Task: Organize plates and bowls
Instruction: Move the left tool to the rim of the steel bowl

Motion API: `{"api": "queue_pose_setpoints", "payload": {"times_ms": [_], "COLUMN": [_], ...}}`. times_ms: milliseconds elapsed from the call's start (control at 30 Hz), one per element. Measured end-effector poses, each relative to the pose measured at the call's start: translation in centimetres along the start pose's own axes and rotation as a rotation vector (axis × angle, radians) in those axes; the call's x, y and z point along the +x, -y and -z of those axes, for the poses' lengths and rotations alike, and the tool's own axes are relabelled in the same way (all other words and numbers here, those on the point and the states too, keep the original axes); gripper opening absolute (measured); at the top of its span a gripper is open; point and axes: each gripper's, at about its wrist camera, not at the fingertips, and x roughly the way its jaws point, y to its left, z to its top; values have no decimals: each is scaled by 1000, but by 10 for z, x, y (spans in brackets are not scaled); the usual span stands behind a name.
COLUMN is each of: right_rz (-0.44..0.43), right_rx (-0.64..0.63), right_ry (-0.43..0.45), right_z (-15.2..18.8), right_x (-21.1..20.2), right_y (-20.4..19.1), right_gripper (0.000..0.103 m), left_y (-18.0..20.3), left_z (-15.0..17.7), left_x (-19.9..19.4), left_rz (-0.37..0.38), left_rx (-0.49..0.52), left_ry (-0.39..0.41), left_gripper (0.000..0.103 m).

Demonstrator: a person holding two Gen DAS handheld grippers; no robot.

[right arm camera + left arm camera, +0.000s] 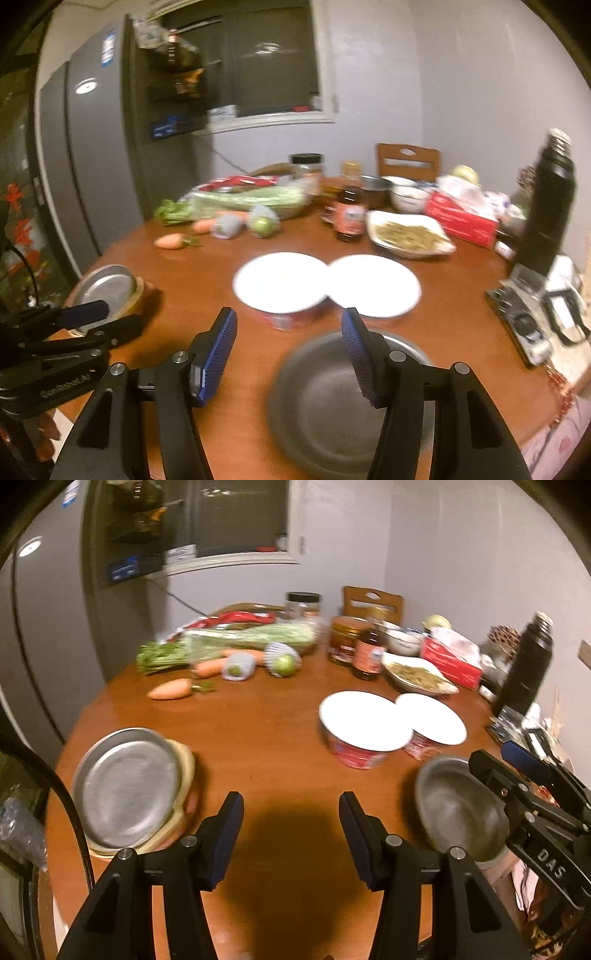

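Note:
A metal plate (127, 788) lies on a stack of dishes at the near left of the round wooden table (258, 720); it also shows in the right wrist view (107, 288). A second metal plate (332, 410) lies at the near right, also in the left wrist view (458, 808). My left gripper (291, 830) is open and empty over bare table between the two. My right gripper (290, 350) is open, its right finger above the near metal plate, not gripping it. Two red bowls with white lids (280, 284) (376, 284) stand mid-table.
Carrots (170, 689), greens, limes, jars, a bottle (367, 653), a dish of food (410, 232), a red tissue box (461, 218) and a black flask (546, 210) crowd the far and right side. A fridge stands left, a chair behind.

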Motion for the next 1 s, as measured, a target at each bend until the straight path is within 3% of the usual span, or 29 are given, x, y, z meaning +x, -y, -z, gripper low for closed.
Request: {"api": "queue_pose_setpoints", "payload": {"times_ms": [133, 300, 500, 767, 1000], "right_rz": [89, 122, 88, 53, 28], "right_rx": [43, 91, 112, 137, 156], "right_ry": [-14, -52, -91, -133, -170], "right_z": [14, 26, 37, 49, 58], "right_x": [-4, -5, 1, 14, 26], "right_y": [39, 73, 89, 102, 109], "right_gripper": [61, 61, 61, 61, 61], "left_y": [23, 46, 67, 86, 96], "left_z": [1, 1, 3, 7, 8], "left_x": [11, 18, 33, 54, 72], "left_rz": [24, 66, 139, 160, 221], "left_rx": [29, 46, 45, 63, 54], "left_ry": [-25, -40, -80, -133, -176], "left_gripper": [54, 54, 54, 54, 54]}}
